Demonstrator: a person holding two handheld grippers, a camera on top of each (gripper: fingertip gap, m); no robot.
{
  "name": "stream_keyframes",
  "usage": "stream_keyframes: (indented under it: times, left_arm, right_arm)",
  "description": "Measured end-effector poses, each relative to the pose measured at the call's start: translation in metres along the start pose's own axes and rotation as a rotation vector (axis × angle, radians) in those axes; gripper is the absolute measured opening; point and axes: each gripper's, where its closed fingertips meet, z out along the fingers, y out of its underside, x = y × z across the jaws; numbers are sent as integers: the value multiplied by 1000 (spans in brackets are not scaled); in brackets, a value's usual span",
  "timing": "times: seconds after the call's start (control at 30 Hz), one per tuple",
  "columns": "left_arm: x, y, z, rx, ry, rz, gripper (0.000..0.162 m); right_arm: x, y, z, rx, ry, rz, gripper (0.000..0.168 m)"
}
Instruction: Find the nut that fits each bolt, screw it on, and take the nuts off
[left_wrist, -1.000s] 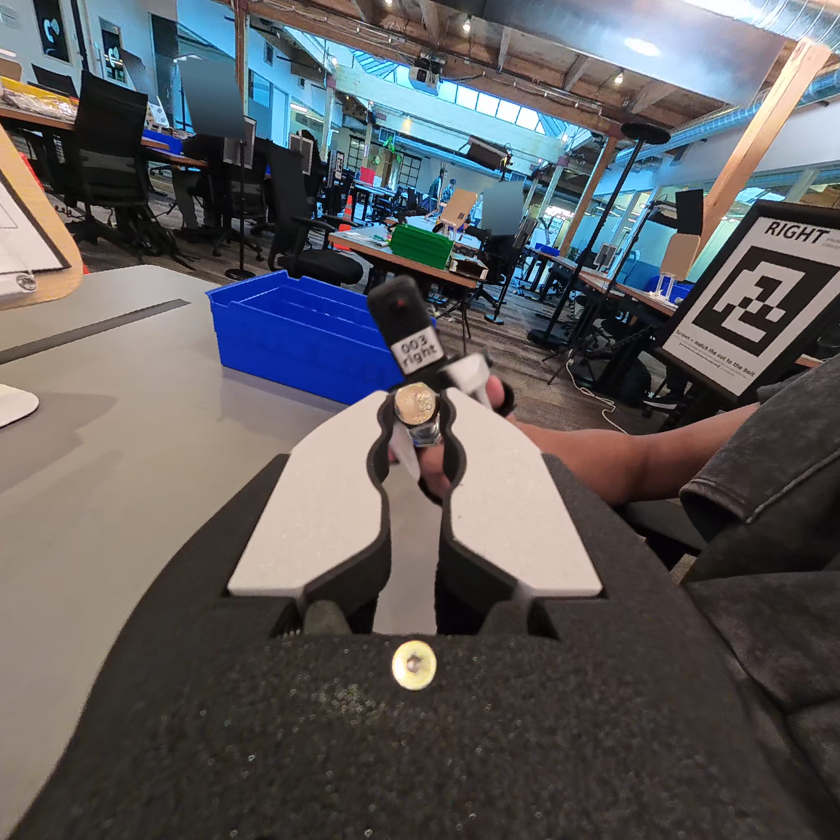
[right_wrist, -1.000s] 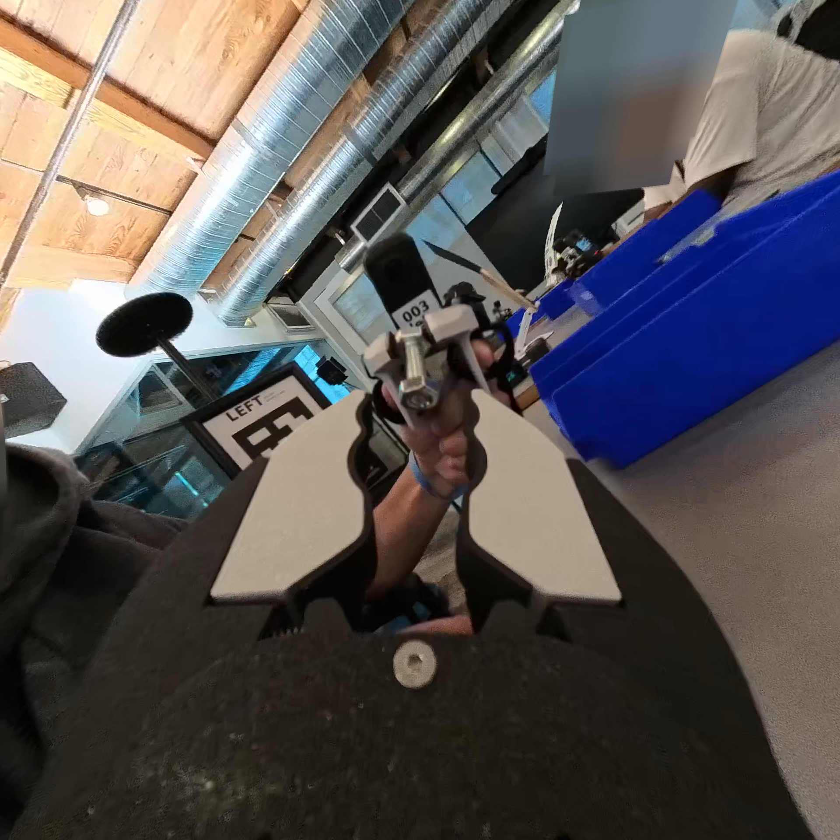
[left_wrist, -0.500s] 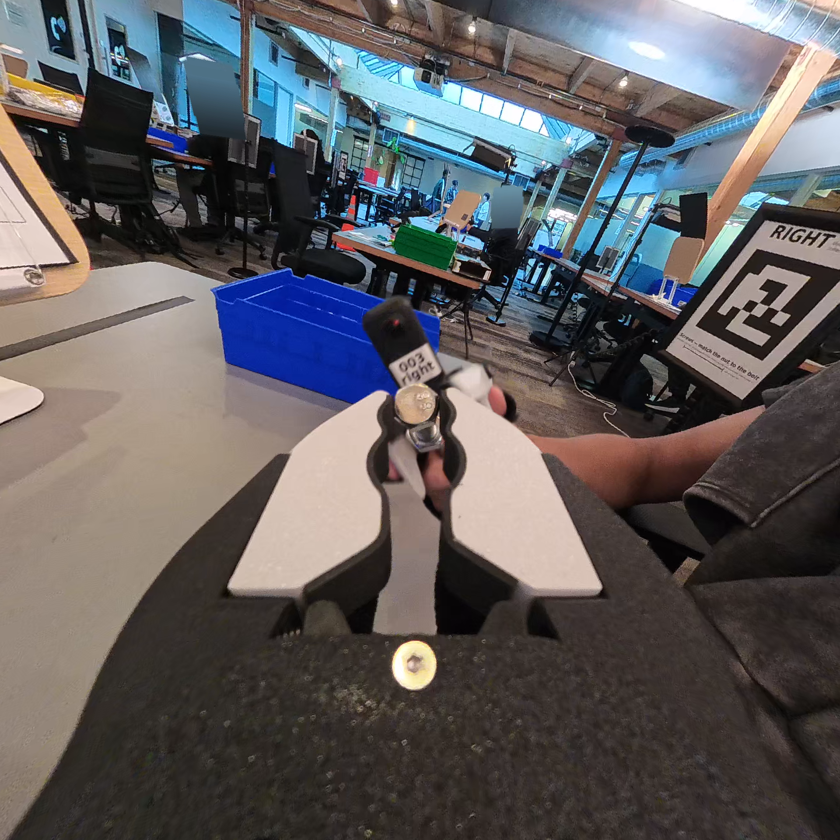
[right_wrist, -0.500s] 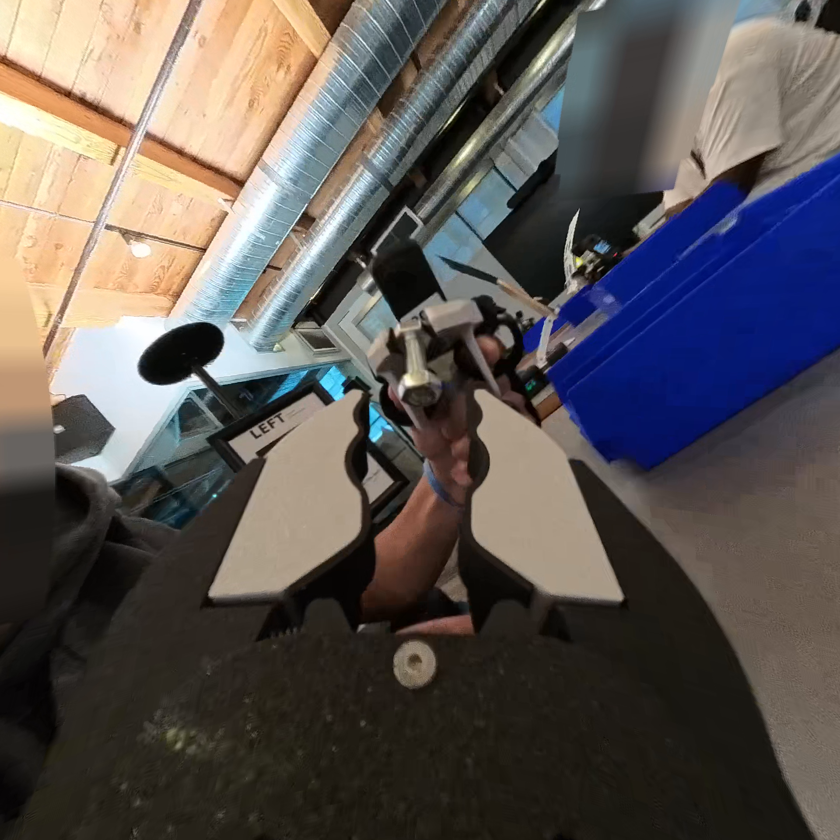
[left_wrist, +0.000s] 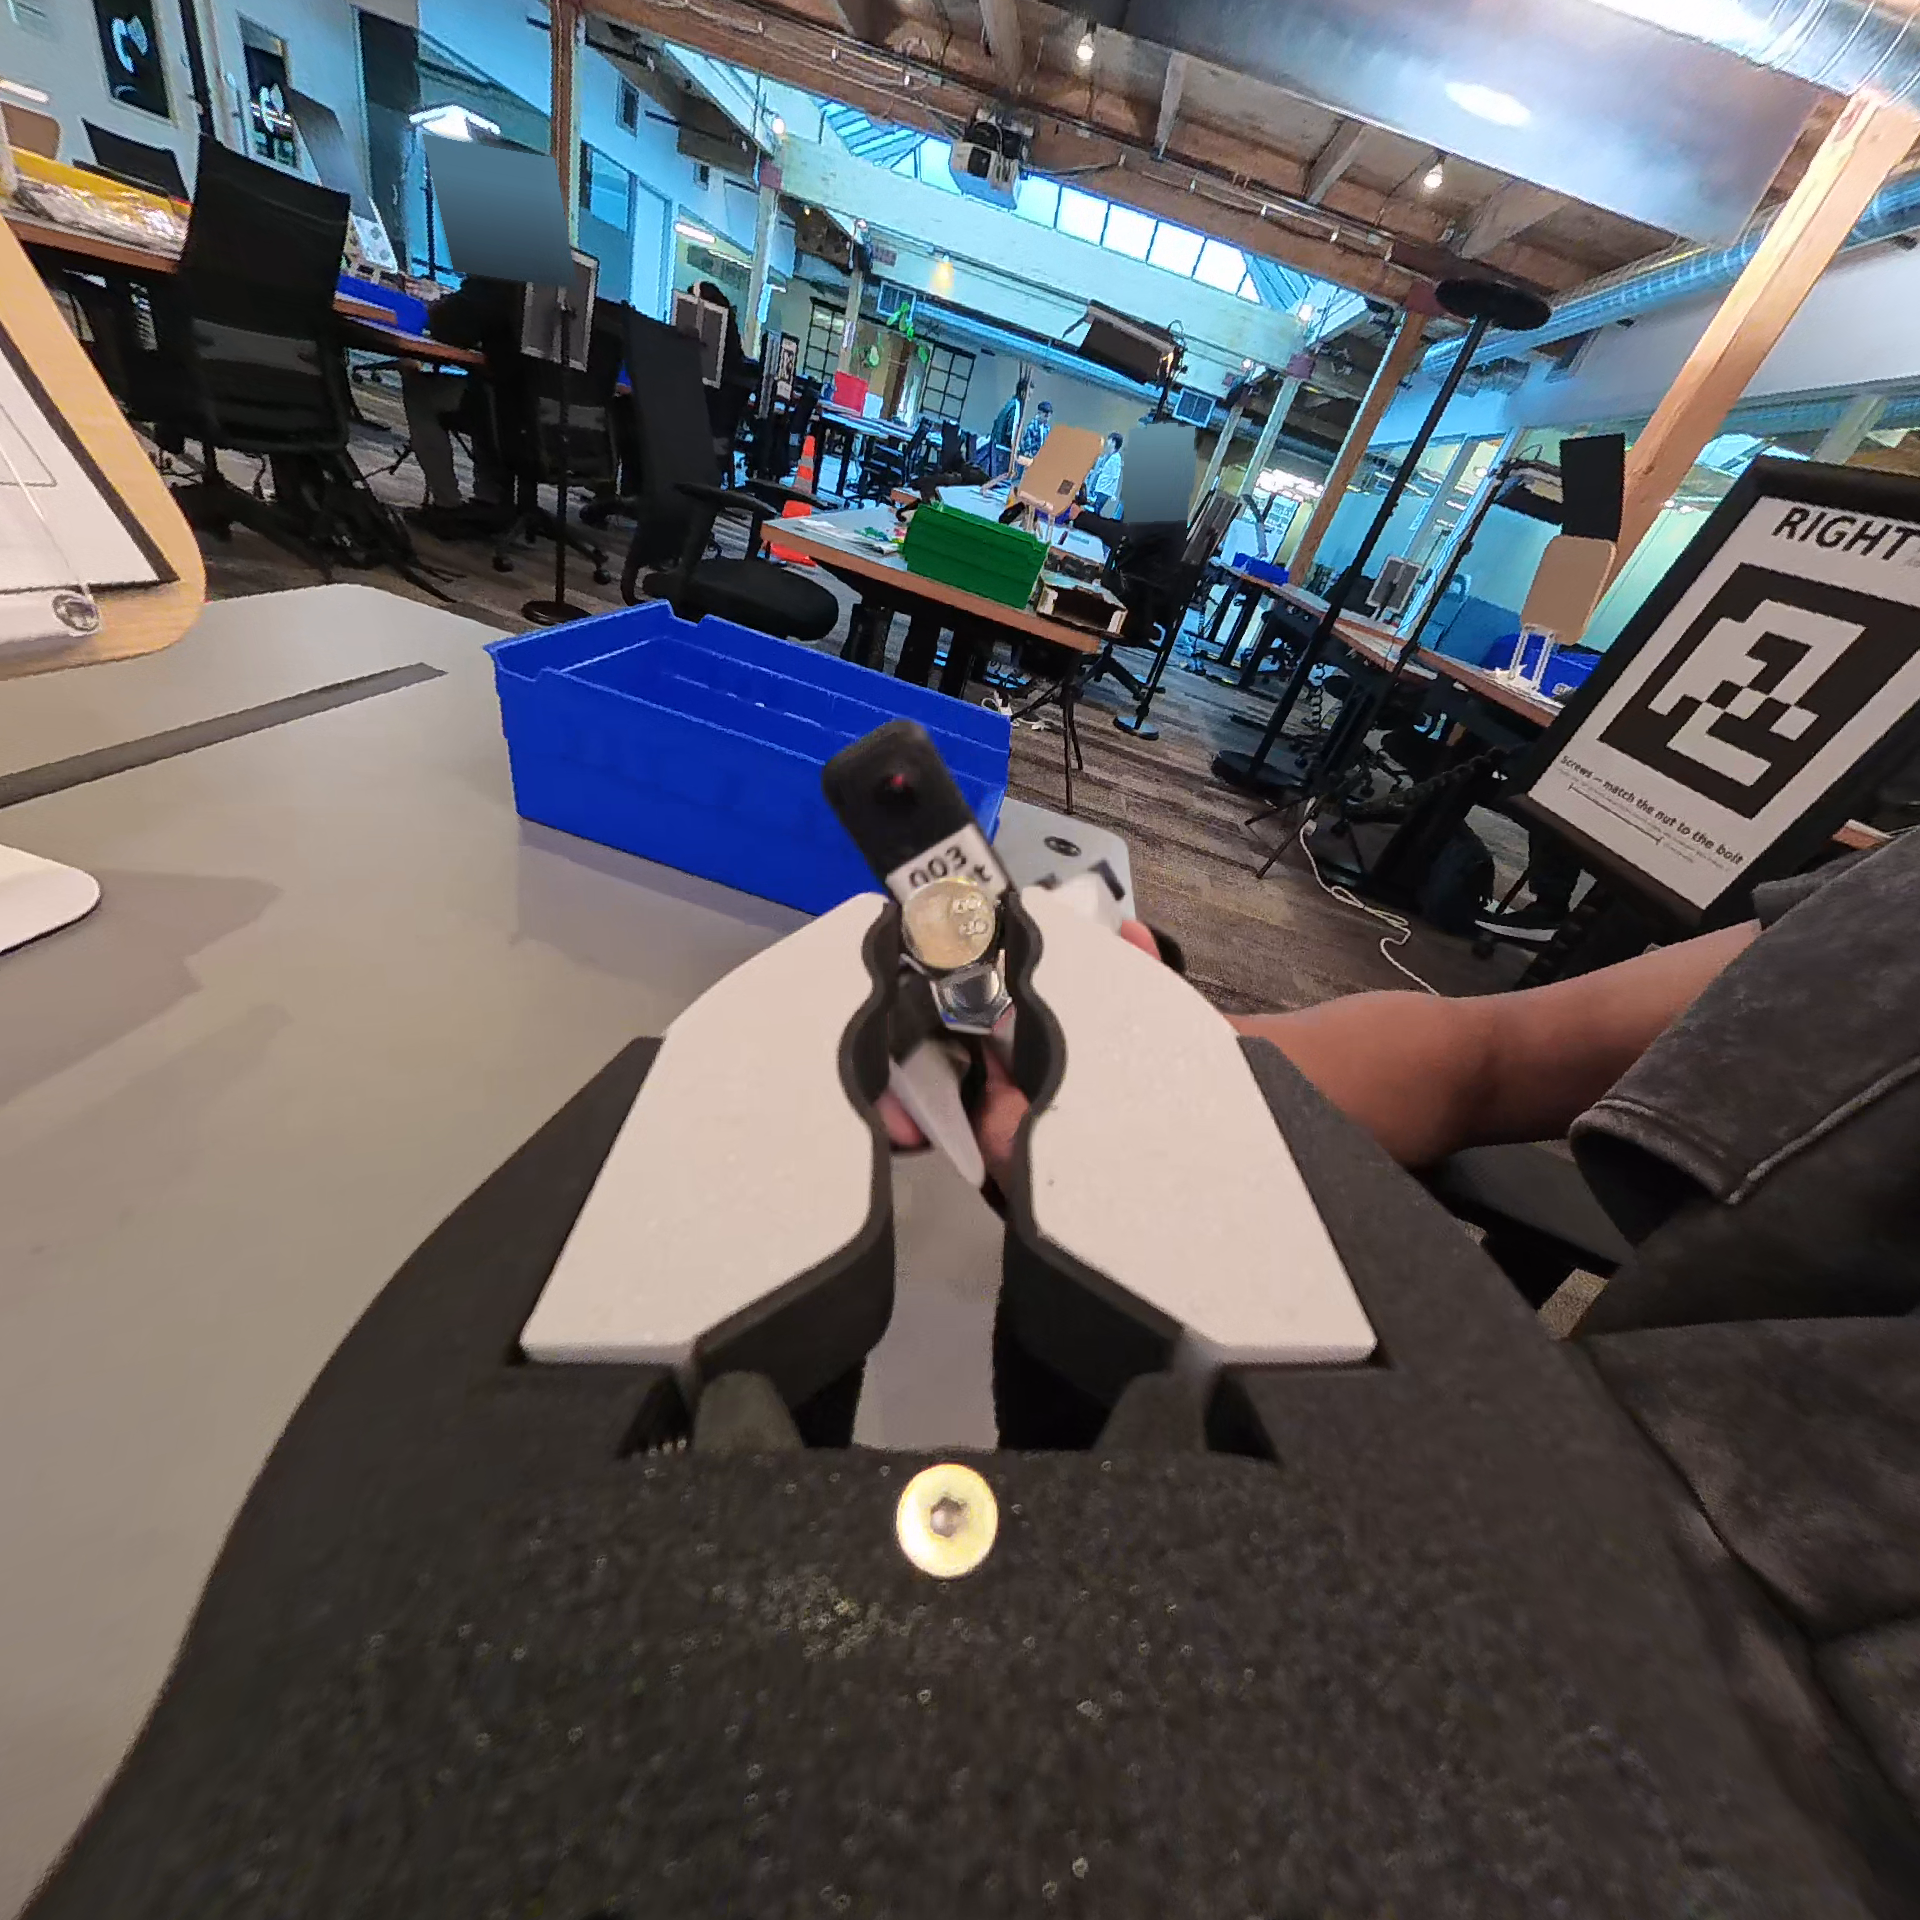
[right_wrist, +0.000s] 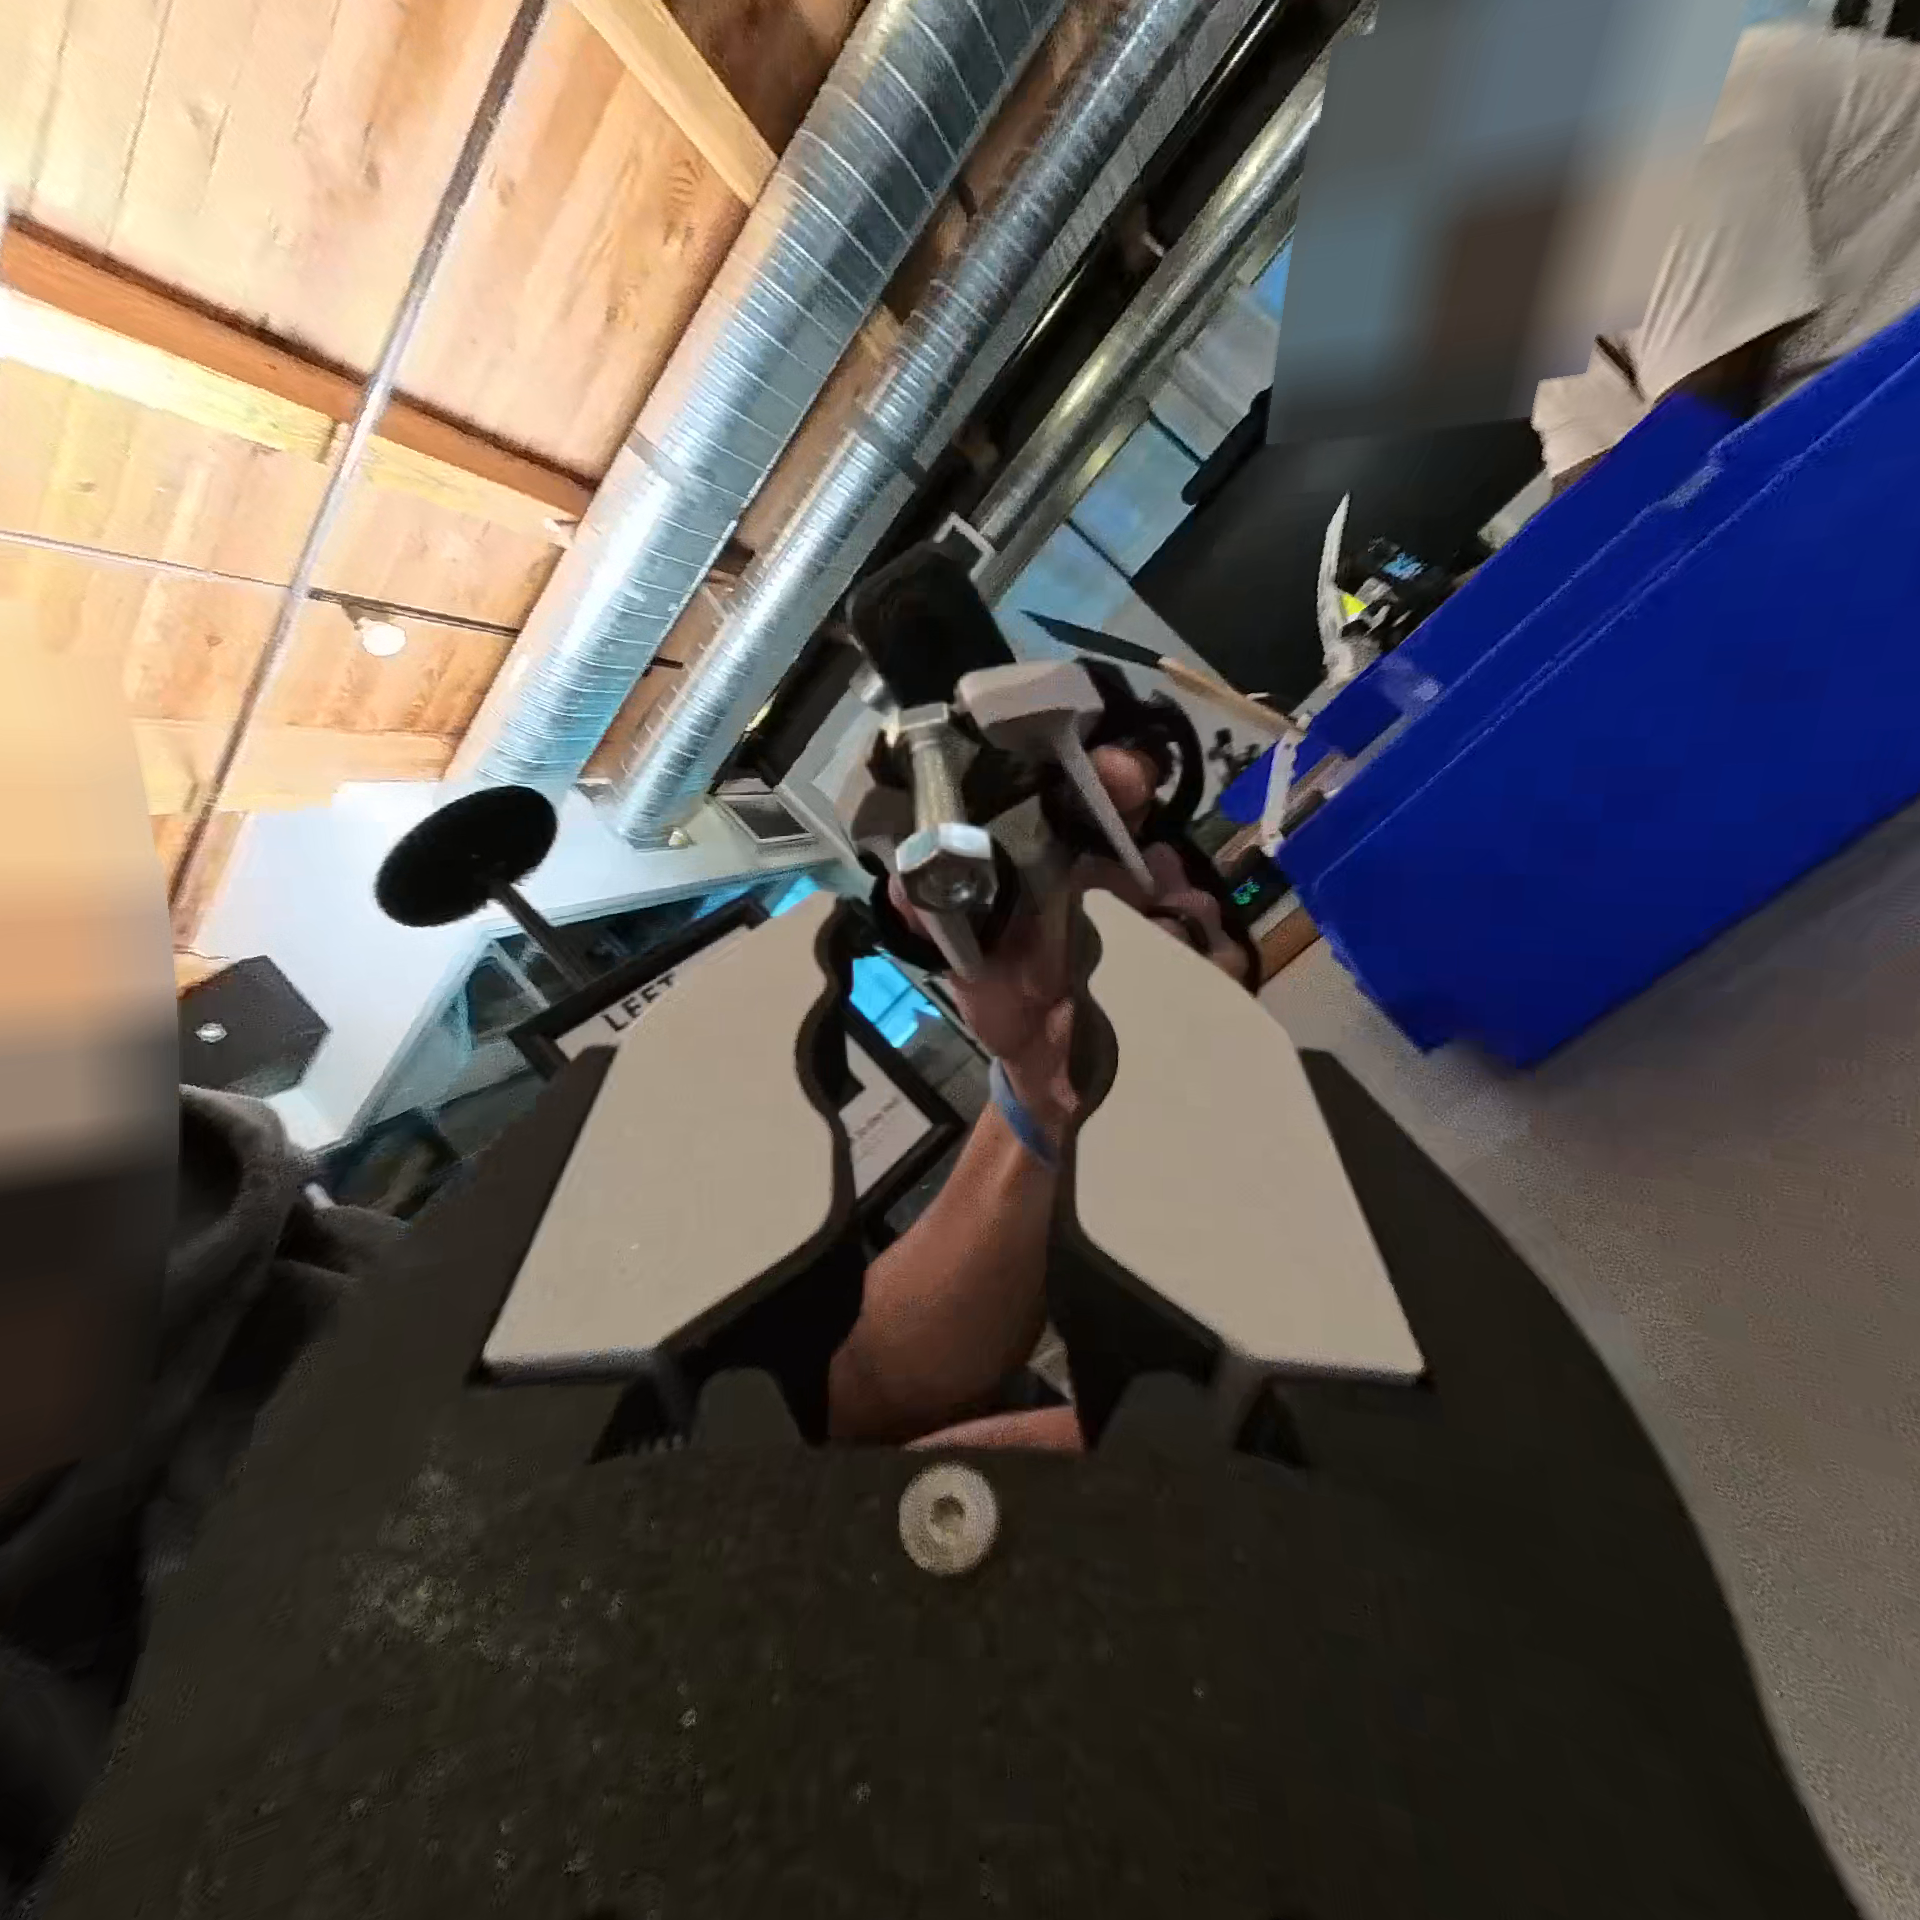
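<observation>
left gripper (left_wrist: 951, 940) closed tight on bolt (left_wrist: 948, 928) head, held up above grey tabletop (left_wrist: 260, 1039); nut (left_wrist: 971, 1000) threaded on shank near its end. right gripper (right_wrist: 951, 935) jaws parted, not gripping, nut sits just beyond the tips. blue bin (left_wrist: 727, 748) on tabletop behind

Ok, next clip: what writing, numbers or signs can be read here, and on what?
I don't copy writing out; these things bear it:
Framed sign, right side of the left wrist view: heading, square code, small caption.
White sticker on the black camera: short code.
Bolt head: stamped marks, too small.
Second framed sign, right wrist view: mostly hidden.
Green display: blurred.
</observation>
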Motion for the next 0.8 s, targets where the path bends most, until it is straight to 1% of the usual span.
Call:
stream_keyframes:
  times: [0.1,0.2,0.23,0.3,0.37,0.47,0.6,0.7,0.8]
  left_arm:
    - [2,1,2,-3,9,1,18]
    - [2,4,3,-9,4,4,18]
    - [2,3,3,-3,1,5,18]
    - [1,4,4,-7,0,-5,18]
    - [0,4,4,-1,1,-22,18]
    - [0,4,5,5,16,-66,18]
    - [1,3,9,14,48,-174,18]
    - [-1,4,12,13,64,-304,18]
    - [-3,8,14,6,101,-474,18]
  right_arm:
    - [-6,4,6,37,-104,120,38]
    - [-7,-4,2,86,-136,154,24]
    - [-5,-3,2,75,-121,137,17]
    - [-2,2,1,40,-87,87,17]
    - [-1,-3,0,40,-32,-14,17]
    - [1,-11,-3,-2,113,-301,17]
    - [2,-18,-9,-151,376,-887,17]
    - [2,-24,-14,-264,554,-1274,17]
    - [3,-26,-19,-368,674,-1616,17]
